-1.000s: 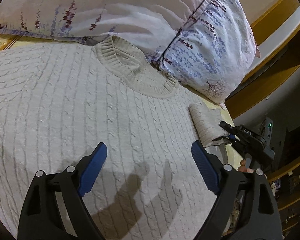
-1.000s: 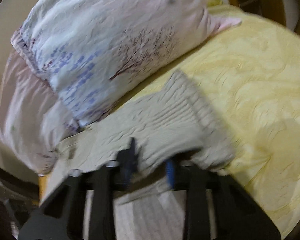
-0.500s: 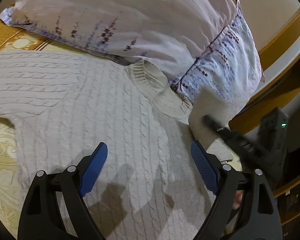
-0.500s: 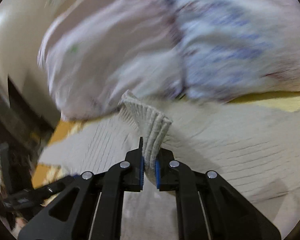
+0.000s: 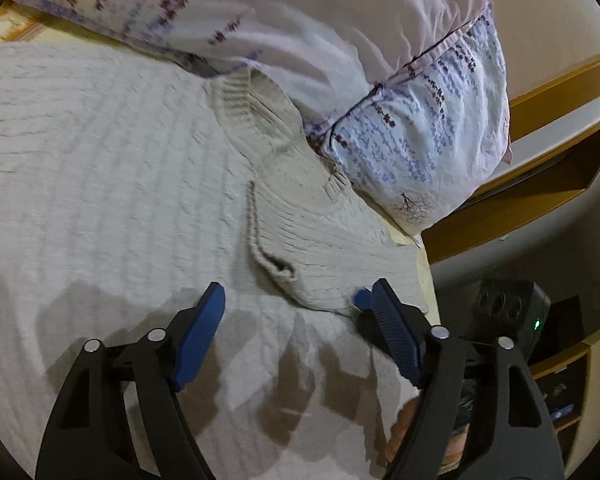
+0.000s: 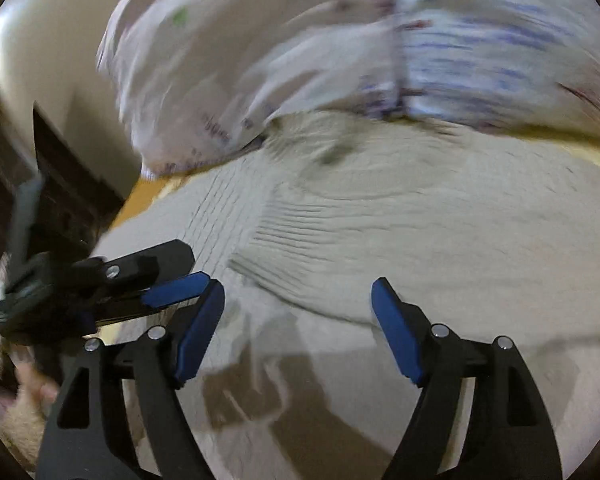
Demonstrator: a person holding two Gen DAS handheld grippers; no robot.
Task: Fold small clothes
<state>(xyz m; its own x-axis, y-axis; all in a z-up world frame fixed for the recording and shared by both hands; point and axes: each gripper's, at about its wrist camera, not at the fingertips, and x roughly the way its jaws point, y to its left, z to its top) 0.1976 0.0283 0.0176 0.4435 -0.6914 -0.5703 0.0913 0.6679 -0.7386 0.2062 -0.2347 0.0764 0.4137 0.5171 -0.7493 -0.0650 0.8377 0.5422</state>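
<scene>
Cream cable-knit sweater lies flat on the bed below the pillows, one sleeve folded across its chest; the right tool opens empty above it, the left tool narrows empty, so the other sleeve likely comes next.

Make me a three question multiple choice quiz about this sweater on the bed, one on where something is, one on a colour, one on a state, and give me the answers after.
1. Where does the folded sleeve lie?
A. across the sweater's body, below the collar
B. on top of the pillow
C. hanging off the bed

2. What colour are the gripper pads?
A. red
B. blue
C. green

3. Is the right gripper holding anything?
A. yes, the sleeve
B. yes, the pillow
C. no, nothing between its pads

Answers: 1 A, the cuff rests on the knit body beside the collar. 2 B, both pads show blue. 3 C, its jaws are opening, with only flat sweater beyond them.
</scene>
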